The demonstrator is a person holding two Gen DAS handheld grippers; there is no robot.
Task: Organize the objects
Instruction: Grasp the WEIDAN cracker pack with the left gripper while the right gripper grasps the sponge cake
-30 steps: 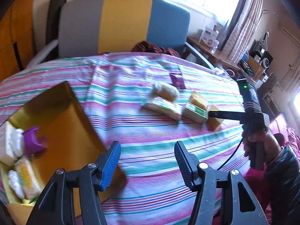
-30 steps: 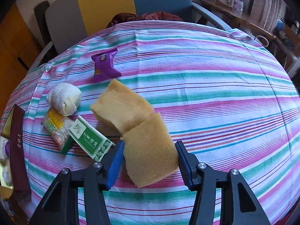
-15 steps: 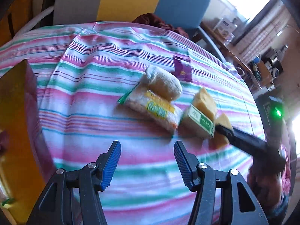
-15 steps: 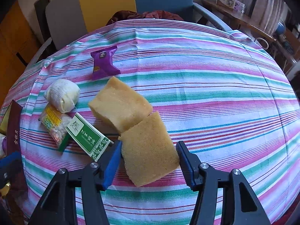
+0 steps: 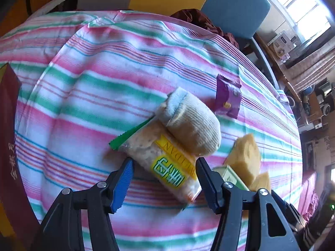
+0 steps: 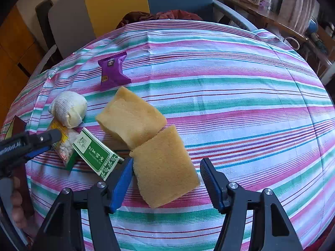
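A clear snack packet with a yellow and green label (image 5: 165, 159) lies on the striped tablecloth (image 5: 83, 87). My left gripper (image 5: 164, 179) is open with its jaws on either side of the packet's near end. A rolled cream sock (image 5: 192, 123) lies on the packet's far end. My right gripper (image 6: 165, 179) is open around a yellow sponge (image 6: 165, 167). A second sponge (image 6: 132, 117) touches it. A green and white box (image 6: 95, 153) lies left of the sponges. A purple sachet (image 6: 112, 71) lies farther back. The left gripper also shows in the right wrist view (image 6: 48, 140).
A dark red box edge (image 5: 8, 146) stands at the left of the table. A chair with grey, yellow and blue panels (image 6: 117, 2) stands behind the table. A red cloth (image 6: 159, 15) lies on the chair. Shelves with clutter (image 5: 314, 96) are to the right.
My left gripper has swung right, away from the gold box, and closed in on the snack packet, which now lies between its open jaws. My right gripper has barely moved.
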